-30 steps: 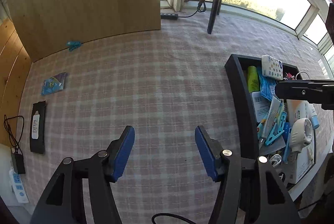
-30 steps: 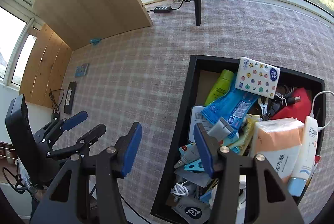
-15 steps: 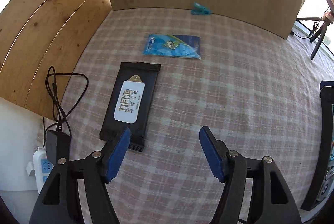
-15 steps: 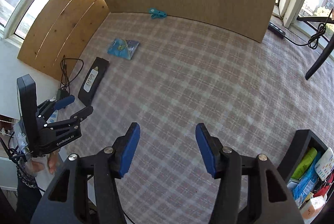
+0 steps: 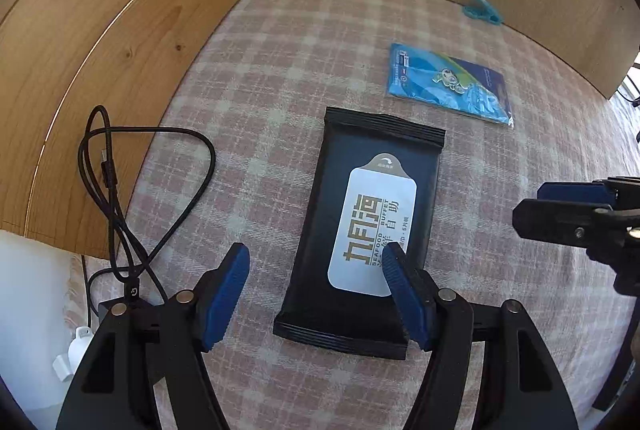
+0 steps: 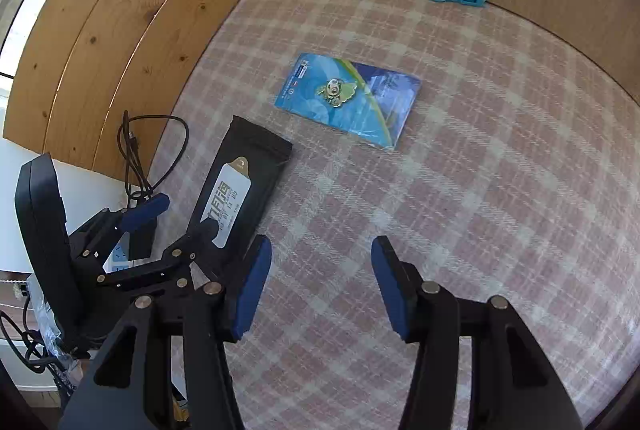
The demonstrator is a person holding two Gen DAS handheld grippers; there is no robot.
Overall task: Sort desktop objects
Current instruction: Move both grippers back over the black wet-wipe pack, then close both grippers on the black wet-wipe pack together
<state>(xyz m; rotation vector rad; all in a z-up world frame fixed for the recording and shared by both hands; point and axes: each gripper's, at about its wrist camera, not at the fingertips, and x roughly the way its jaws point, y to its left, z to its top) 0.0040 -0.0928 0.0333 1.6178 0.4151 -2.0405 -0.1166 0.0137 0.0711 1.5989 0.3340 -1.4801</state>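
The black wet-wipe pack (image 5: 370, 230) lies flat on the checked cloth (image 5: 280, 69), under the wide-open, empty left tongs (image 5: 316, 290). It looks soft and squashy; pinch its long sides. The right tongs (image 6: 320, 286) are closing on nothing.

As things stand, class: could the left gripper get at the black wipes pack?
Probably yes. The left gripper hangs open just above the black wipes pack, nothing lies between them, and the right gripper is off to the side.

Bright daylight from upper left; sharp, fisheye-warped, dark corners.
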